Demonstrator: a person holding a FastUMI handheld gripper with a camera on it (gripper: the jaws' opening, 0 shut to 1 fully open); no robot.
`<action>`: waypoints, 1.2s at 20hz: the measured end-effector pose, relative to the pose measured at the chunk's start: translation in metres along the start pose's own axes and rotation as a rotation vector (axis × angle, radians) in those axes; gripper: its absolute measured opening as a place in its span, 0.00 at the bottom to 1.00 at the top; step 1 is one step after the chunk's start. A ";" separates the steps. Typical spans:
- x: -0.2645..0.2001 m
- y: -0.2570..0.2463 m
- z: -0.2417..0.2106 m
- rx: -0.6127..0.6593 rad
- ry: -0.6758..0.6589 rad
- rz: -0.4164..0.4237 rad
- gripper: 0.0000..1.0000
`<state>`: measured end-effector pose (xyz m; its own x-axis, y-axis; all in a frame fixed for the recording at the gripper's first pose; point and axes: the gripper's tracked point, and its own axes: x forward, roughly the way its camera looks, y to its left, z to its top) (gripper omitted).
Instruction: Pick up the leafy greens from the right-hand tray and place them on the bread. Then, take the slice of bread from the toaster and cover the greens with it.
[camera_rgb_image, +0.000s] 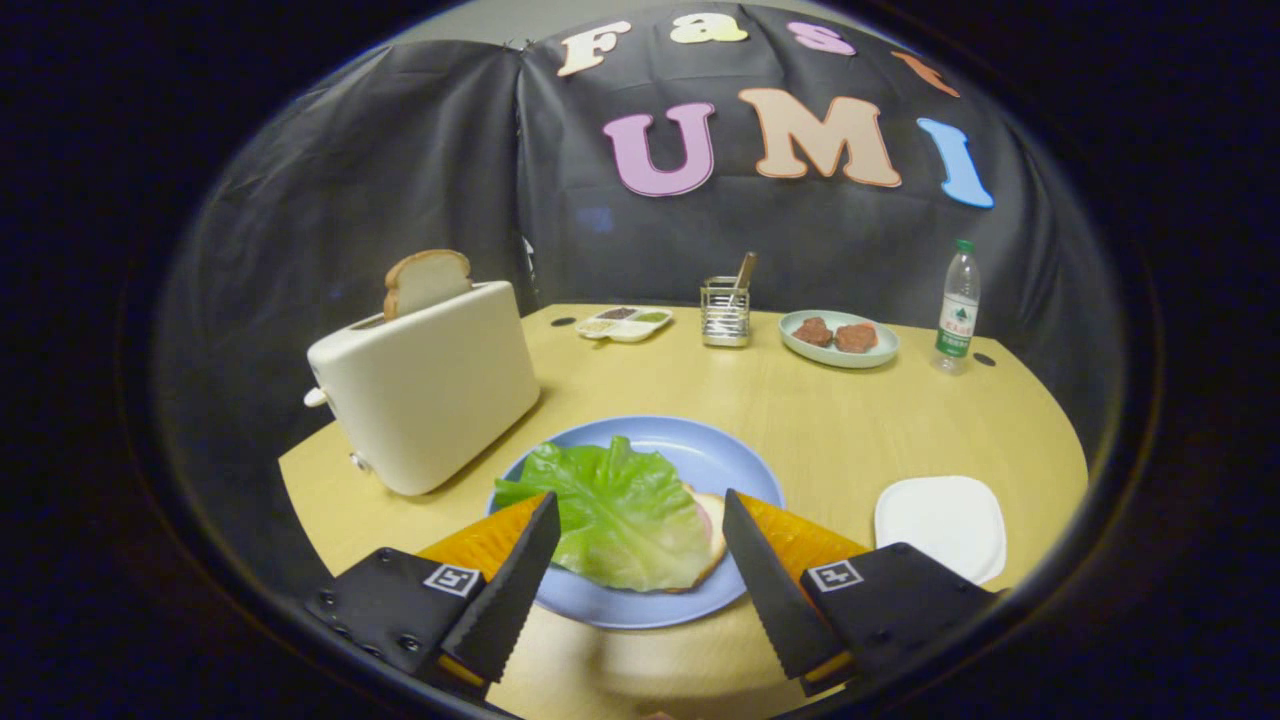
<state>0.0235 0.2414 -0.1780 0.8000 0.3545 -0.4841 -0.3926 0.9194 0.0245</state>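
Note:
A green lettuce leaf (615, 510) lies on a slice of bread (712, 535) on the blue plate (700, 450), covering most of the bread. My gripper (640, 515) hovers over the plate's near side, open, with the leaf between and just ahead of its fingers and nothing held. A cream toaster (430, 390) stands left of the plate, with a slice of bread (425, 280) sticking up from its slot. The white tray (940, 525) right of the plate holds nothing.
At the table's far side sit a small divided condiment dish (625, 322), a metal utensil holder (726, 310), a pale green plate with two meat patties (838, 338) and a water bottle (958, 305). Black cloth walls close in behind.

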 end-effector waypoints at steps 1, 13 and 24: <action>-0.002 0.003 0.005 0.003 -0.009 0.004 1.00; 0.009 0.067 0.066 0.157 -0.004 0.151 1.00; 0.028 0.162 0.175 0.206 0.010 0.333 1.00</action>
<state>0.0619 0.4303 -0.0343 0.6393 0.6383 -0.4288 -0.5295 0.7698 0.3564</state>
